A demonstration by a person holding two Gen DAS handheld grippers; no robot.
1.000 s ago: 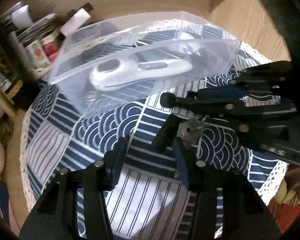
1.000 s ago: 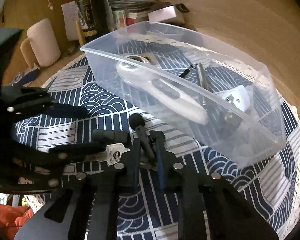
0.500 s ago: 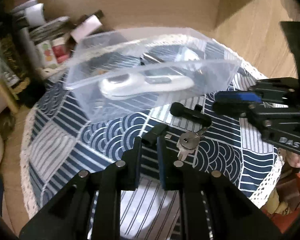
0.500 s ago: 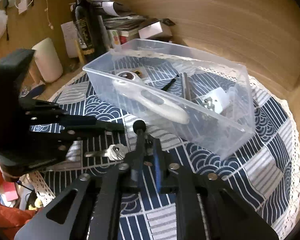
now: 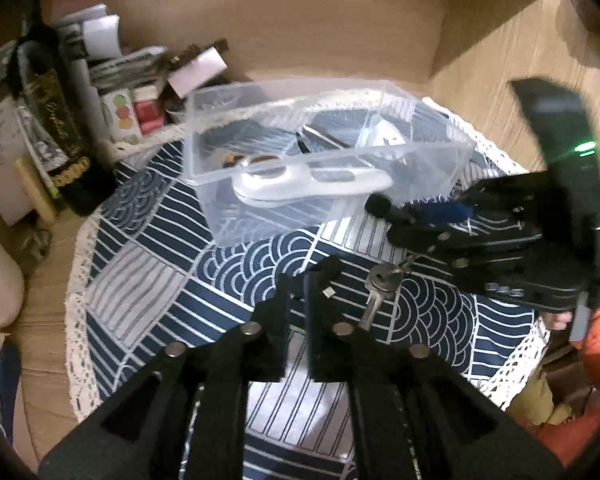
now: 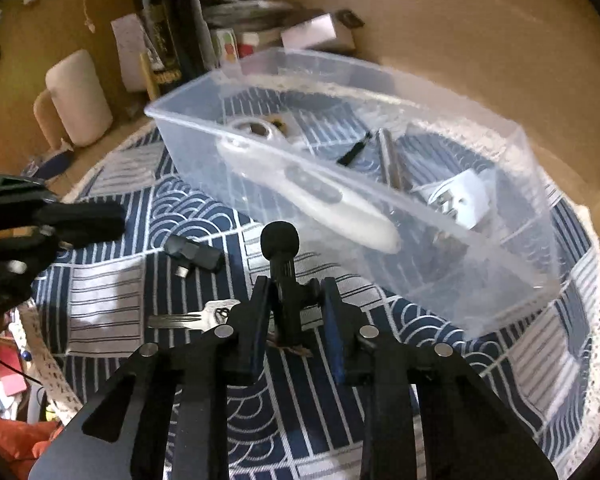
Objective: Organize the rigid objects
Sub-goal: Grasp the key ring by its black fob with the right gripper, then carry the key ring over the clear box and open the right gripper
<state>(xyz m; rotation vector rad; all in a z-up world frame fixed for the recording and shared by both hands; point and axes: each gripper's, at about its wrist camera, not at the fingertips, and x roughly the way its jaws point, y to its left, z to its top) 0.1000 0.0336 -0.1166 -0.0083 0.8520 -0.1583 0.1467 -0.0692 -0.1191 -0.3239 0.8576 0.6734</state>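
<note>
A clear plastic bin stands on the blue patterned cloth. It holds a white handheld device, a metal rod and a white plug. My right gripper is shut on a small black microphone and holds it above the cloth, near the bin's front wall. My left gripper is shut and empty, raised over the cloth. A black USB adapter and a silver key lie on the cloth below.
A dark bottle, papers and small boxes crowd the table's back left. A white cylinder stands at the left. The round cloth's lace edge marks the table rim. A wooden wall is behind.
My left gripper has shut and lifted away, with the USB adapter left on the cloth. My right gripper has risen with the microphone and moved toward the bin.
</note>
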